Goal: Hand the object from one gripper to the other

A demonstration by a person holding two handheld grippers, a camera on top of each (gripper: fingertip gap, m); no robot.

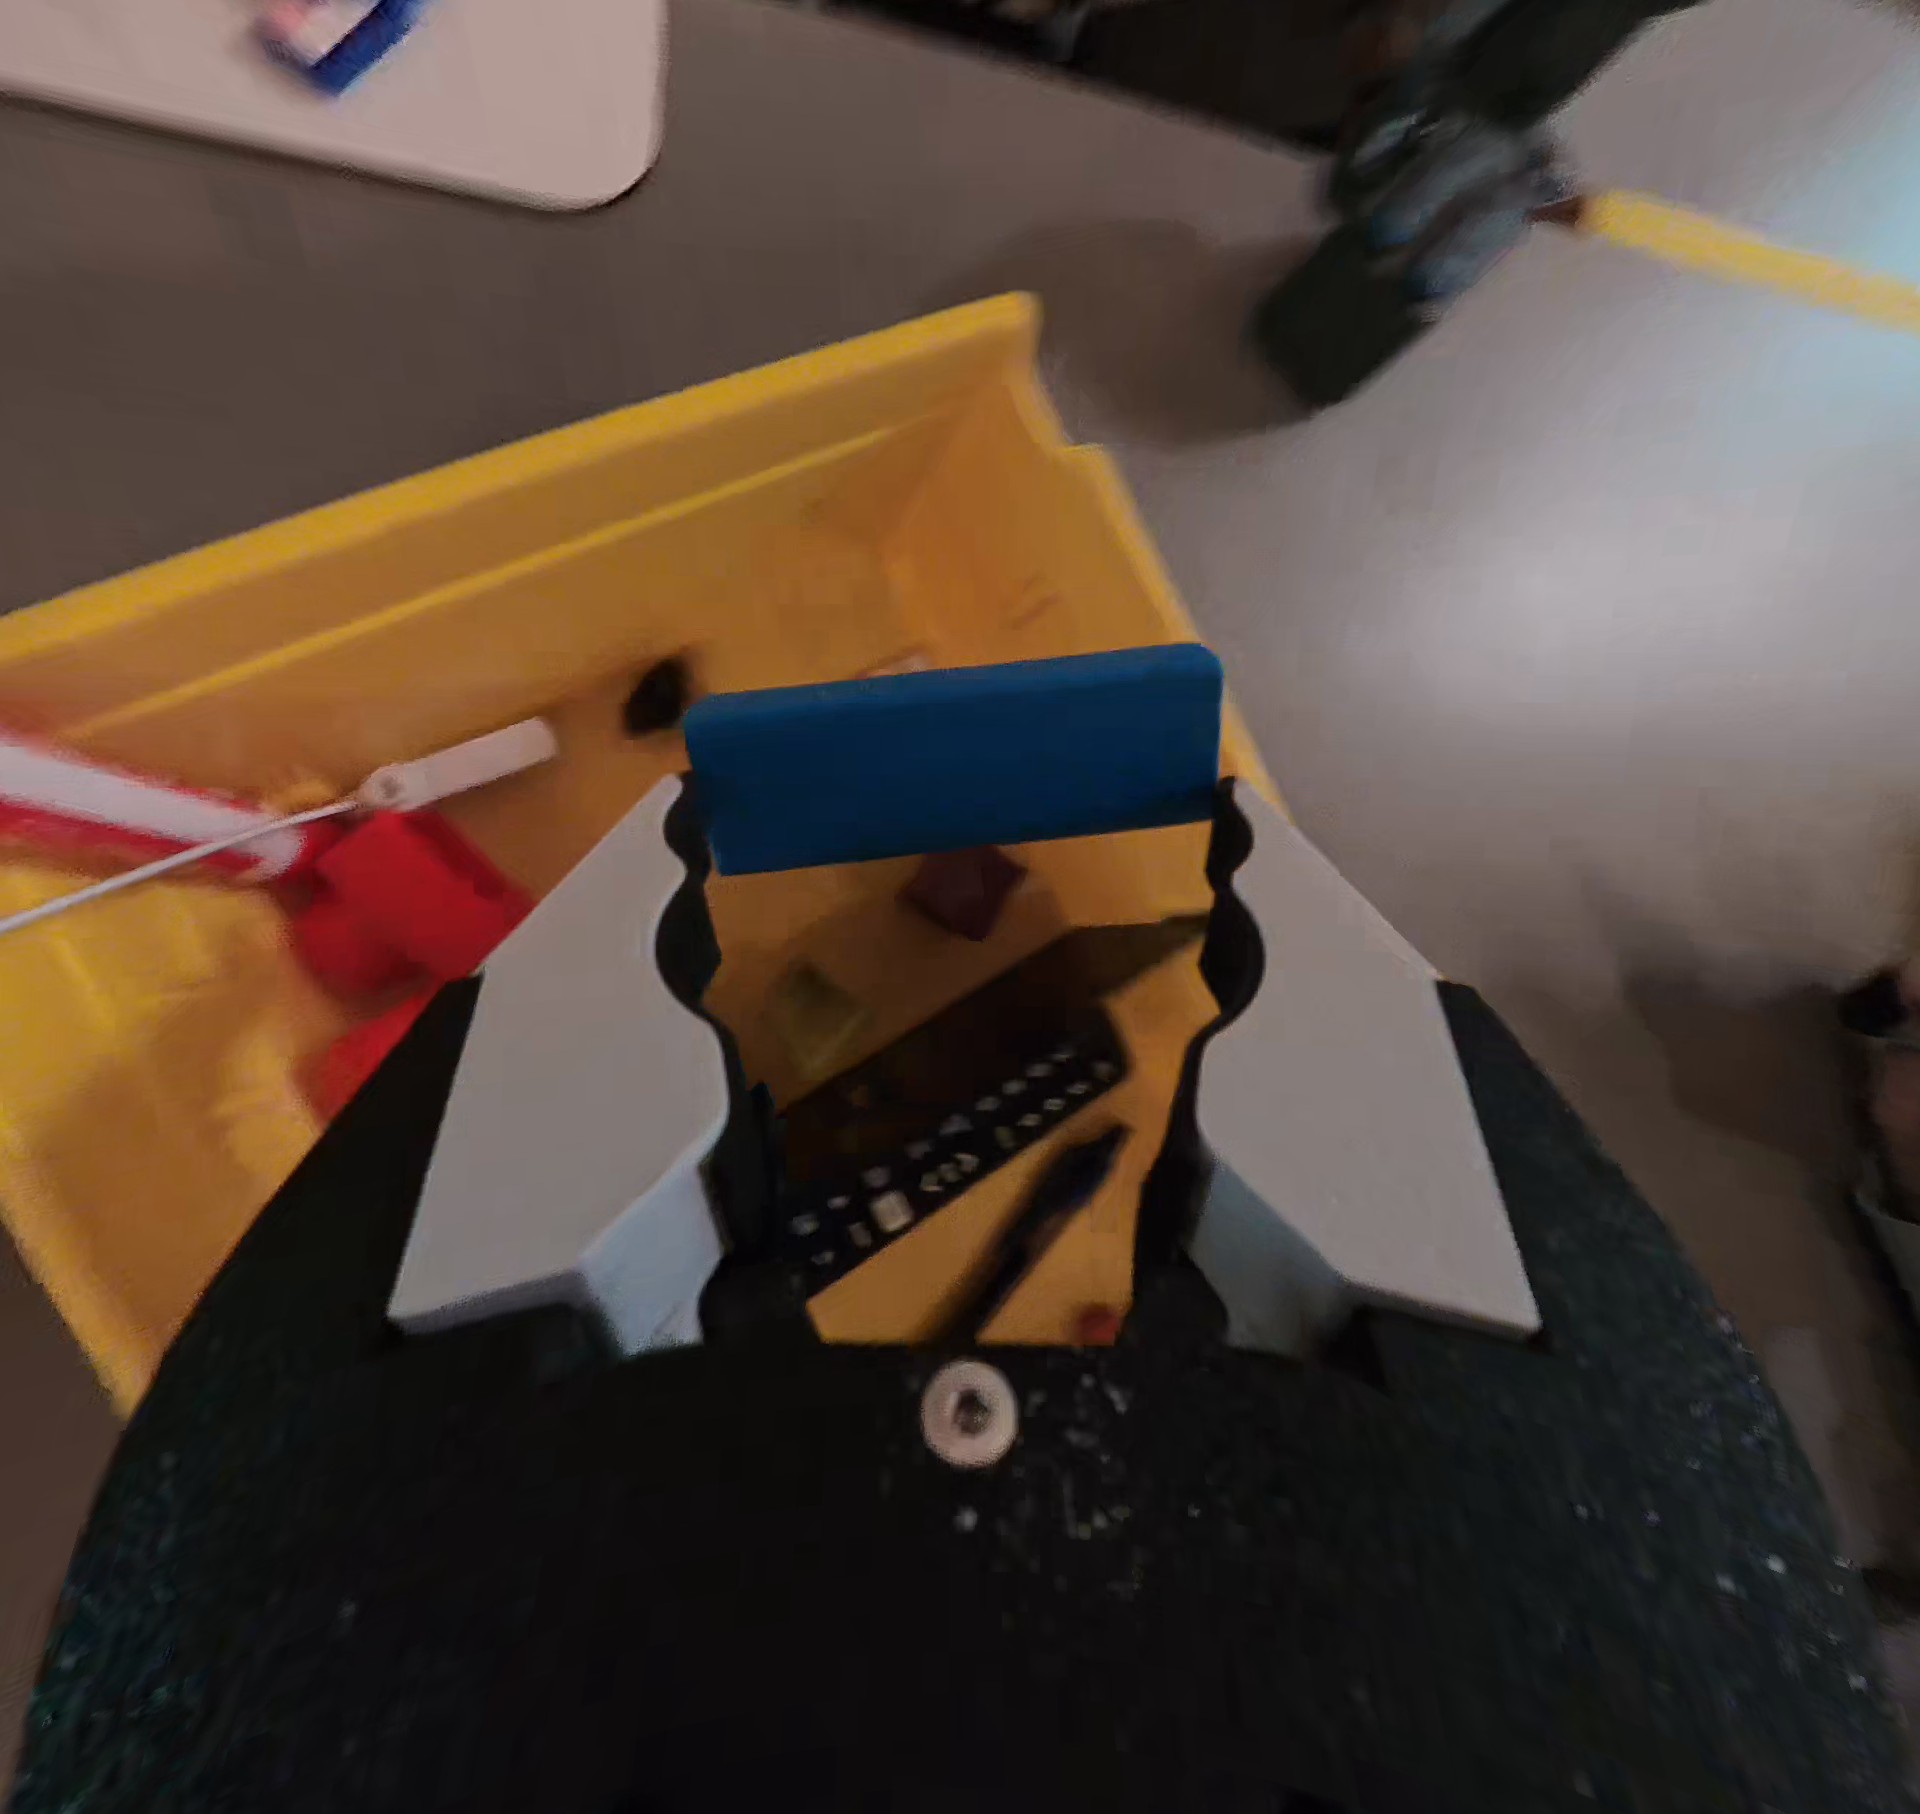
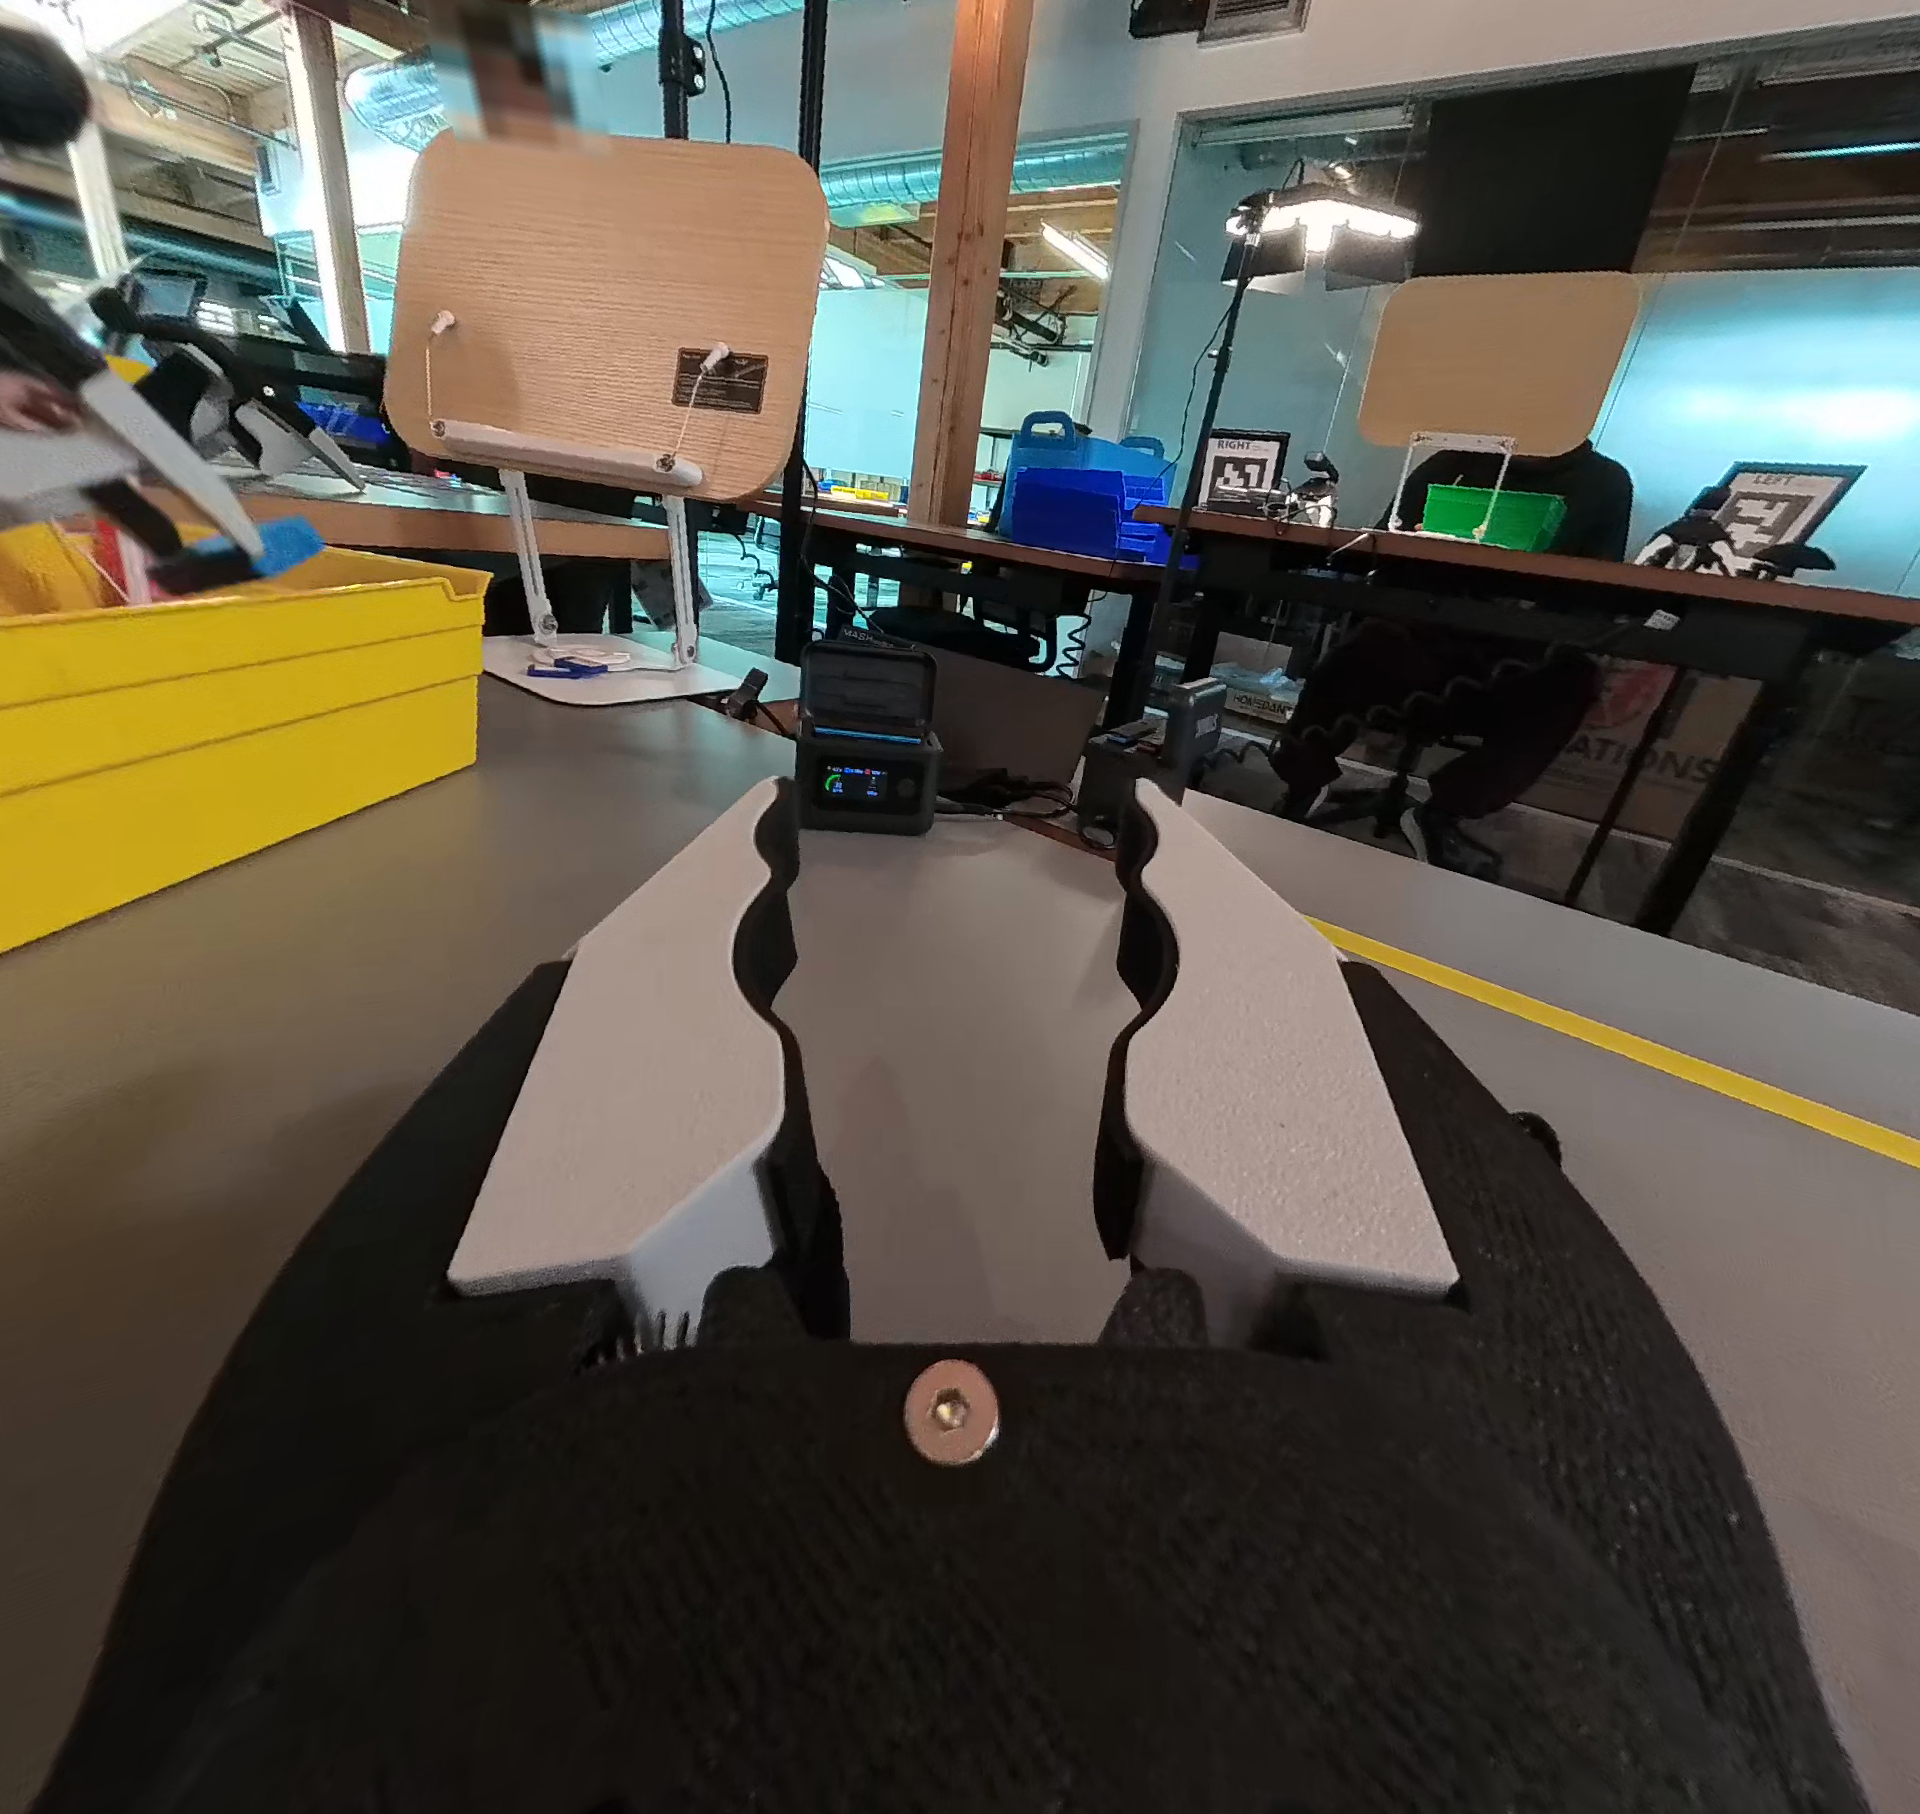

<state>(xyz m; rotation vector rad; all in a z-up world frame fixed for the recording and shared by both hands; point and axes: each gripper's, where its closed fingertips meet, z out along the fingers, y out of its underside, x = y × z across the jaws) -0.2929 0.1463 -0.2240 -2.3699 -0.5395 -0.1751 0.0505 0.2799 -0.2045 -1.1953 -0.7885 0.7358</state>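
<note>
1. Your left claw (image 1: 956,808) grips the blue block (image 1: 951,756) by its two short ends, right at the fingertips, above the yellow bin (image 1: 623,538). By my reading, this end grip leaves the block's middle free for the other claw.
2. The block's long axis runs crosswise between the fingers, its broad face towards the camera.
3. Your right claw (image 2: 956,829) sits low over the bench (image 2: 312,1089), jaws apart and empty, well apart from the block (image 2: 281,543).
</note>
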